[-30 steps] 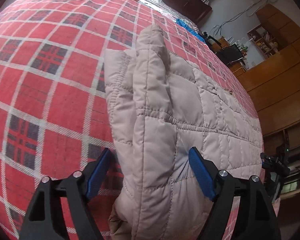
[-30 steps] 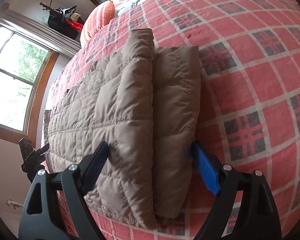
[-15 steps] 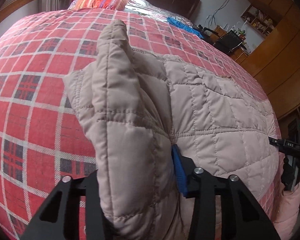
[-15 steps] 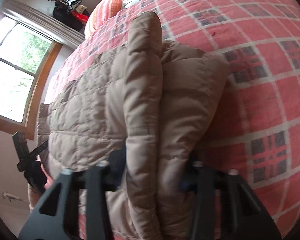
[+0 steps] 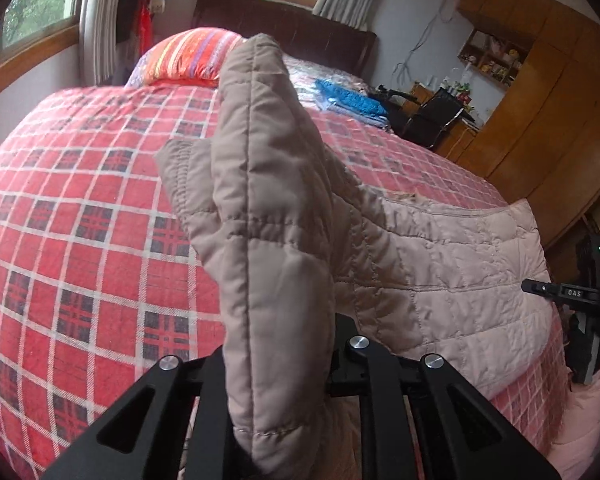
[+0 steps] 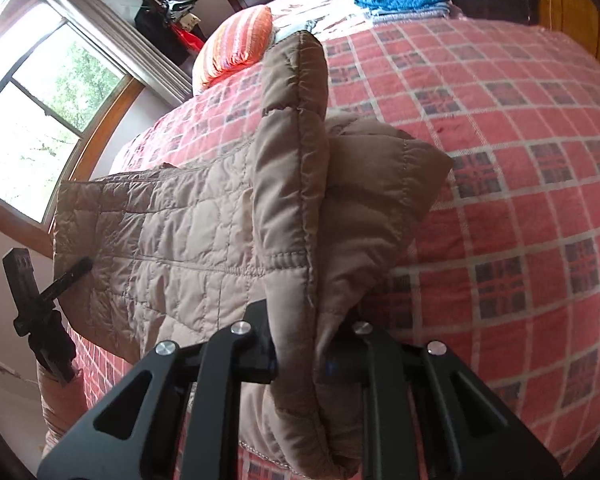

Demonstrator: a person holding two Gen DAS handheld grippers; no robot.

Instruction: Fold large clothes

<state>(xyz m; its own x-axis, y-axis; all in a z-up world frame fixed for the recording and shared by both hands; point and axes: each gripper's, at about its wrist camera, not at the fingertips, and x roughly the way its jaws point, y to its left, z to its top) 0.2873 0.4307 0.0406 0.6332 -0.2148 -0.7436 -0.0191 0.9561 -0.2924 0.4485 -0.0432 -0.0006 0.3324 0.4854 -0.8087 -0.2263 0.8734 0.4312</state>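
- A bedroom is seen in both wrist views, with wooden-framed windows [image 6: 48,120] along one wall and a tall wooden wardrobe [image 5: 540,100] along the other side.
- Most of the room is taken up by a bed [image 5: 80,220] covered with a red plaid blanket; a dark wooden headboard [image 5: 284,36] is seen at its far end.
- A beige quilted jacket [image 5: 440,264] is spread flat over the near part of the bed, reaching to the edge of the blanket.
- Two padded edges of the jacket are lifted off the bed and stand upright, one in front of each camera.
- An orange striped pillow [image 6: 236,48] is set near the headboard, and a folded blue cloth [image 5: 352,100] is laid beside it, well apart from the jacket.
- A black chair [image 5: 432,120] is placed beyond the bed, near the wardrobe.
- The left claw [image 5: 278,364] is clamped on one raised fold of the jacket, with the thick fabric pinched between its black arms and rising above them.
- The right claw [image 6: 296,356] is likewise closed on the other raised fold, which is bunched and folded over itself between the arms.
- Each claw is glimpsed at the outer margin of the other's view, at the jacket's edge.
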